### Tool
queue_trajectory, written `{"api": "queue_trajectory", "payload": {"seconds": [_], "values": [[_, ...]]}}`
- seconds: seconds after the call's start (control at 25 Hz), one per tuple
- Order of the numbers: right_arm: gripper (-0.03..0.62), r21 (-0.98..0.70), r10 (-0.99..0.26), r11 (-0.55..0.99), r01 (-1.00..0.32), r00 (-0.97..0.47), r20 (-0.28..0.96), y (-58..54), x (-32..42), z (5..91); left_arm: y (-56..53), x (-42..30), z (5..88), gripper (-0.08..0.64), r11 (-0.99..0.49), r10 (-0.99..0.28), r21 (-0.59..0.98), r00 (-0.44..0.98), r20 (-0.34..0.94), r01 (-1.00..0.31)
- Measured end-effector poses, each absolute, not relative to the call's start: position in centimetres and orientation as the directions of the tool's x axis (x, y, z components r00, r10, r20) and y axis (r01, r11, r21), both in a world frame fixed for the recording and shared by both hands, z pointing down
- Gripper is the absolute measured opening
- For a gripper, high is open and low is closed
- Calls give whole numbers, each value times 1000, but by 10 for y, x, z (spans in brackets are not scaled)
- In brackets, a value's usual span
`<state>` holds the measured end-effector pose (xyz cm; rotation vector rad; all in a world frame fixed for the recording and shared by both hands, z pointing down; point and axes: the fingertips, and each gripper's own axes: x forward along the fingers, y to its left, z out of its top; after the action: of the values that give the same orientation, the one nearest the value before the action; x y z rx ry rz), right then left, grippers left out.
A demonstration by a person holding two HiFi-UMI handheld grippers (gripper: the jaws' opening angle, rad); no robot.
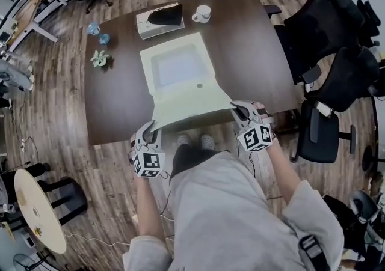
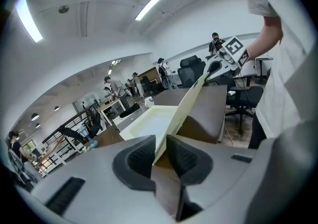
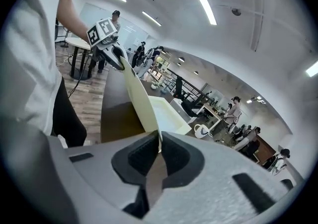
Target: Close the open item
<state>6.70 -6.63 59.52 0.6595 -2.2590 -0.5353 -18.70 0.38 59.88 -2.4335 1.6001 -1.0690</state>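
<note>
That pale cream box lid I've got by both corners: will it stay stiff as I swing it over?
Probably flexes: the thin pale cream lid seems to bow between the left gripper and right gripper. Likely light, since pinched corners alone carry it.

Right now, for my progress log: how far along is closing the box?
Done: left gripper and right gripper each clamp a near corner of the pale yellow cardboard lid. In hand: lid raised off the dark brown table. Left: swing it over the open shallow tray and shut it.
</note>
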Motion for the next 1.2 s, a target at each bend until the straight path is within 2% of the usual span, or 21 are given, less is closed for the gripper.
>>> {"api": "queue_trajectory", "payload": {"seconds": [0.36,0.76,1.2], "values": [[21,427,-544,836,-345,-626,559,-93,56,577,-12,-193,583,48,-542,-779,-336,311,544,-770],[17,341,-446,895,-289,-616,649,-134,43,575,-54,-208,576,44,-600,-724,-235,395,565,-765],[21,327,-465,885,-332,-596,655,-200,16,571,-115,-229,573,43,-577,-742,-212,397,541,-789]]}}
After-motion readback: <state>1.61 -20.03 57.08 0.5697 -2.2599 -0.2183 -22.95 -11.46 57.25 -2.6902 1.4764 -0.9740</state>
